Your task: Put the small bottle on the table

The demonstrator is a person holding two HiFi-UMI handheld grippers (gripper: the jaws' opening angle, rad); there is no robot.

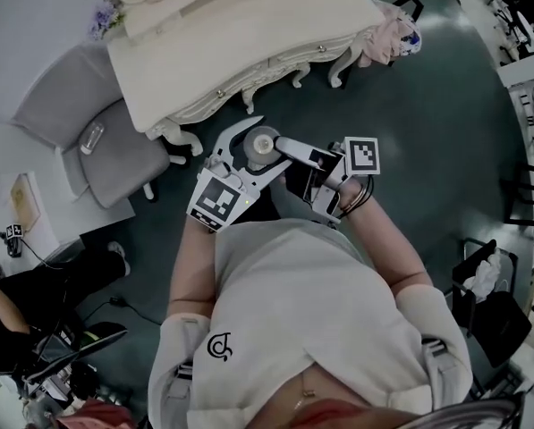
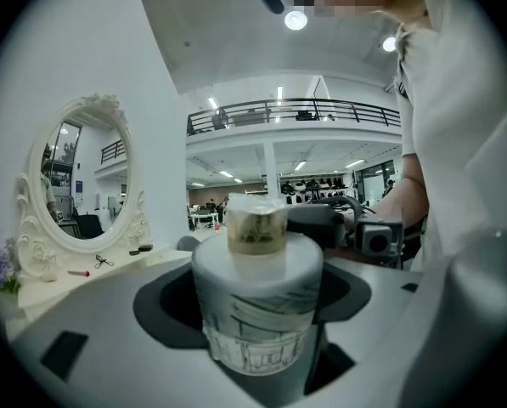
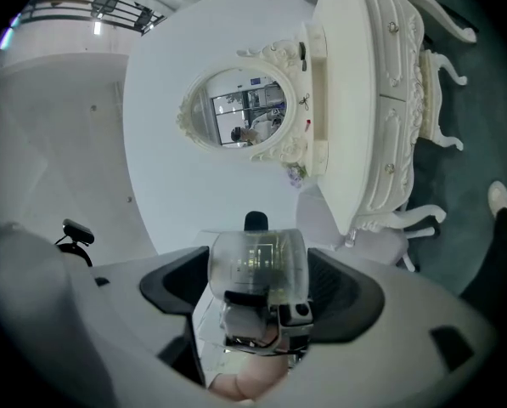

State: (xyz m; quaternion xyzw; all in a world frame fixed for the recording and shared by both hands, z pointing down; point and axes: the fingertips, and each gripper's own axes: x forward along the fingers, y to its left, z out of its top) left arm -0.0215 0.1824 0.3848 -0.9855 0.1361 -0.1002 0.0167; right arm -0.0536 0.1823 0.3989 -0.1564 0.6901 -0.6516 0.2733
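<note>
The small white bottle [image 1: 263, 143] with a clear cap [image 2: 256, 226] is held in the air in front of the person, just off the front edge of the white dressing table [image 1: 249, 52]. My left gripper [image 2: 257, 313] is shut on the bottle's white body [image 2: 257, 304]. From the other side my right gripper [image 3: 257, 279] is shut on the clear cap [image 3: 257, 266]. In the head view the left gripper [image 1: 256, 141] and the right gripper [image 1: 281, 147] meet at the bottle, above the dark floor.
An oval mirror [image 2: 83, 177] stands on the table, with small items before it. A grey chair [image 1: 114, 150] sits left of the table with a clear bottle [image 1: 91, 138] lying on it. A seated person [image 1: 16, 311] is at the lower left.
</note>
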